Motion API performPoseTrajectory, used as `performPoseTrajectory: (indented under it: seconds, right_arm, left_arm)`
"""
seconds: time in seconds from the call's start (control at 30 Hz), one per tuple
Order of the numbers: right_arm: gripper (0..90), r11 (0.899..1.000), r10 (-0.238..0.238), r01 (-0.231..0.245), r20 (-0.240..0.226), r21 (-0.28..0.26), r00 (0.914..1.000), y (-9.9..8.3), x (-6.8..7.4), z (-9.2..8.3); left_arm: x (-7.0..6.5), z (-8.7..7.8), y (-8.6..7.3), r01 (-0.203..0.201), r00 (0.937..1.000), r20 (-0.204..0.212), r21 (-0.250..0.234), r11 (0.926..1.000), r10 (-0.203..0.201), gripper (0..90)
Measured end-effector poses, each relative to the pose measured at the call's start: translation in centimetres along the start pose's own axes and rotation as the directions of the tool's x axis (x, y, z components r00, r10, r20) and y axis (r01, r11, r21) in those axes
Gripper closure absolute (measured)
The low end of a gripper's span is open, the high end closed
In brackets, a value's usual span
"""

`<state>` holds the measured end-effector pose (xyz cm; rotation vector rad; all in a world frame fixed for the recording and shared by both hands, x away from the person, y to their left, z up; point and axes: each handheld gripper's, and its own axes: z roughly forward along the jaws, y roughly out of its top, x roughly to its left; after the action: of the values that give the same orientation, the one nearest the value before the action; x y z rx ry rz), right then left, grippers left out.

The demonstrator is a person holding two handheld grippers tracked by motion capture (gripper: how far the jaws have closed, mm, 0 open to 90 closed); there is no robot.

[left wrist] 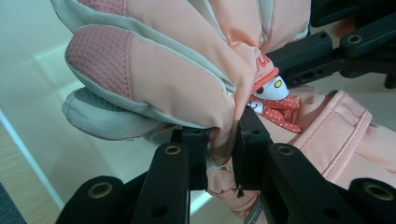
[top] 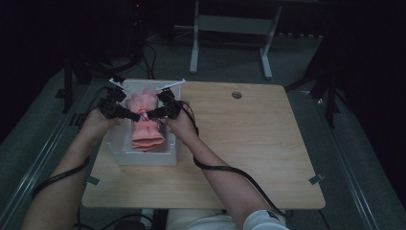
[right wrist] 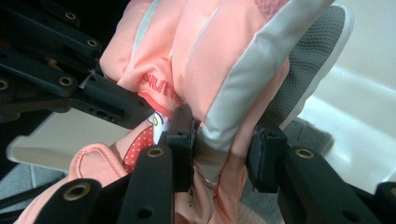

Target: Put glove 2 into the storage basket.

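Both grippers meet over the white box point(top: 143, 155) near the table's point(top: 249, 143) left edge, each nipping the same pink ski glove point(top: 146, 120). The left gripper point(left wrist: 219, 154) has its jaws pressed tight on a fold of the glove's edge. The right gripper point(right wrist: 219, 158), facing it from the other side, pinches a thicker bunch of fabric just beneath the glove's grey-trimmed fingers.

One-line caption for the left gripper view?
Left gripper pinches a fold of the pink glove above the white bin.
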<state>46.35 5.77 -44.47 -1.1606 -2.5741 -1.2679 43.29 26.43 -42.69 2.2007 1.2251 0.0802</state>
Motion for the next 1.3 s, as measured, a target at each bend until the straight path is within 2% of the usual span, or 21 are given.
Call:
performPoseTrajectory:
  seconds: [0.2,0.33,0.47,0.57,0.67,0.77,0.9,0.97,1.0,1.07,1.1,1.13,1.23,1.3]
  right_arm:
    - [66.1,0.998,-0.007,0.004,0.064,0.062,0.9980,0.2,0.3,1.0]
    - [66.0,0.995,0.002,-0.012,0.098,0.100,0.9952,0.3,0.4,1.3]
    - [63.1,0.988,-0.011,-0.009,0.128,0.156,0.9917,0.5,0.6,1.8]
    - [61.0,0.979,-0.035,0.000,0.166,0.203,0.9855,0.7,0.9,2.2]
    - [59.4,0.975,-0.041,0.000,0.179,0.223,0.9831,0.8,0.9,2.5]
    - [58.0,0.970,-0.052,0.005,0.186,0.244,0.9813,0.8,1.0,2.6]
    - [56.8,0.972,-0.056,0.007,0.203,0.236,0.9775,0.8,1.1,2.6]
    - [56.7,0.977,-0.032,-0.013,0.210,0.212,0.9771,0.7,1.0,2.5]
    - [56.6,0.977,-0.032,-0.014,0.211,0.212,0.9769,0.7,1.0,2.5]
    - [54.8,0.975,-0.038,-0.010,0.210,0.222,0.9770,0.8,1.1,2.5]
    - [53.5,0.973,-0.039,-0.011,0.209,0.232,0.9772,0.8,1.1,2.6]
    - [52.4,0.971,-0.042,-0.009,0.205,0.238,0.9778,0.8,1.1,2.7]
    - [51.4,0.971,-0.041,-0.010,0.205,0.240,0.9780,0.9,1.0,2.7]
    - [50.2,0.971,-0.036,-0.013,0.200,0.237,0.9791,0.9,1.0,2.7]
  left_arm:
    - [0.2,1.0,0.1,-0.010,0.9998,-0.014,0.039,0.9992,0.011,77.0]
    - [0.3,1.5,0.0,-0.003,0.9998,-0.018,0.058,0.9983,0.004,76.8]
    - [0.5,2.1,-0.2,0.006,0.9999,-0.015,0.077,0.9970,-0.005,76.5]
    - [0.6,2.6,-0.4,0.016,0.9998,-0.010,0.089,0.9959,-0.015,75.9]
    - [0.5,2.8,-0.3,0.008,0.9997,-0.026,0.113,0.9936,-0.005,74.9]
    - [0.0,3.0,-0.2,-0.011,0.9979,-0.062,0.138,0.9904,0.020,69.6]
    - [-0.5,3.0,-0.2,-0.017,0.9923,-0.119,0.128,0.9917,0.033,63.5]
    - [-0.8,3.0,-0.3,-0.022,0.9870,-0.156,0.117,0.9929,0.040,60.0]
    - [-1.0,3.0,-0.3,-0.030,0.9821,-0.181,0.114,0.9930,0.051,58.7]
    - [-1.6,2.9,-0.3,-0.045,0.9666,-0.246,0.107,0.9932,0.071,54.3]
    - [-1.6,2.9,-0.4,-0.045,0.9626,-0.262,0.104,0.9936,0.071,53.3]
    - [-1.6,2.8,-0.4,-0.038,0.9618,-0.266,0.097,0.9945,0.063,53.0]
    - [-1.4,2.8,-0.4,-0.032,0.9648,-0.257,0.098,0.9947,0.056,51.3]
    - [-1.5,2.9,-0.4,-0.037,0.9611,-0.269,0.103,0.9940,0.064,50.4]
